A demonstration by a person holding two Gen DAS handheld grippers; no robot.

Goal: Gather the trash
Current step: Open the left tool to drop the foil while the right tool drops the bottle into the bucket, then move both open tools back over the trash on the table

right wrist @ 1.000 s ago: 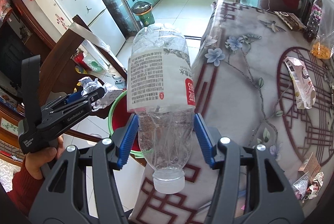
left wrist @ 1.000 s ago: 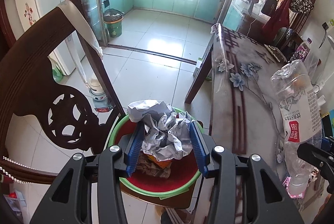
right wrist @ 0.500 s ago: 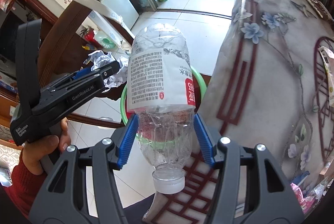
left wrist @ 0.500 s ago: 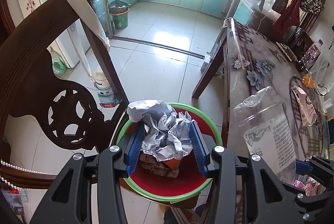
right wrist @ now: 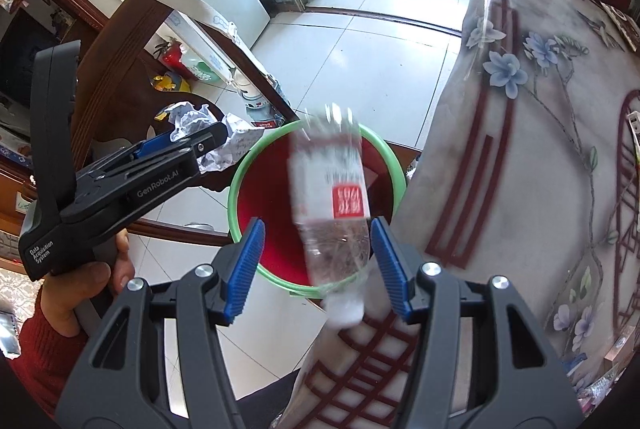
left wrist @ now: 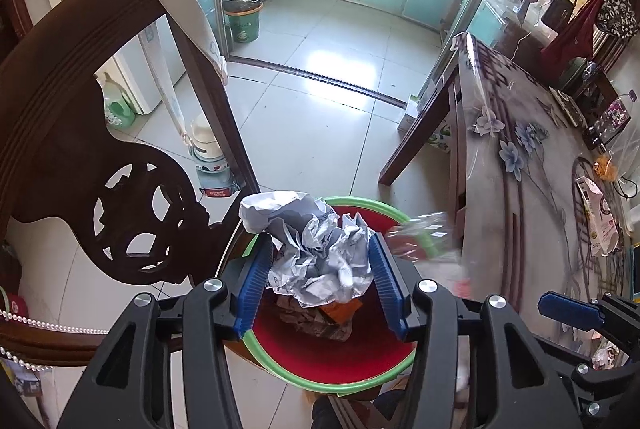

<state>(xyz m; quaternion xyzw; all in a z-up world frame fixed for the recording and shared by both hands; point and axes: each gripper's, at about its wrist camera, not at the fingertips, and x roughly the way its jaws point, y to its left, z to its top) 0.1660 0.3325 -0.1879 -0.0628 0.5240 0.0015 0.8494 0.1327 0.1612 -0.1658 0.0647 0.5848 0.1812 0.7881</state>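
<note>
My left gripper (left wrist: 320, 277) is shut on a crumpled ball of white paper (left wrist: 316, 253) and holds it above a red basin with a green rim (left wrist: 344, 381); some wrappers (left wrist: 320, 317) lie in the basin. My right gripper (right wrist: 320, 261) is open. A clear plastic bottle with a red-and-white label (right wrist: 332, 205) is blurred between its jaws, loose, cap end toward me, above the basin (right wrist: 260, 197). In the left wrist view the bottle (left wrist: 420, 237) is a blur at the basin's right rim. The left gripper (right wrist: 176, 153) with the paper (right wrist: 188, 121) shows left of the basin.
A dark carved wooden chair (left wrist: 100, 133) stands at the left. A table with a floral cover (left wrist: 520, 189) stands at the right and carries a white packet (left wrist: 596, 217) and other litter. A green bin (left wrist: 242, 17) stands by the kitchen door.
My right gripper has opened and let go of the bottle, which now drops blurred over the basin. My left gripper still holds the paper ball above the basin.
</note>
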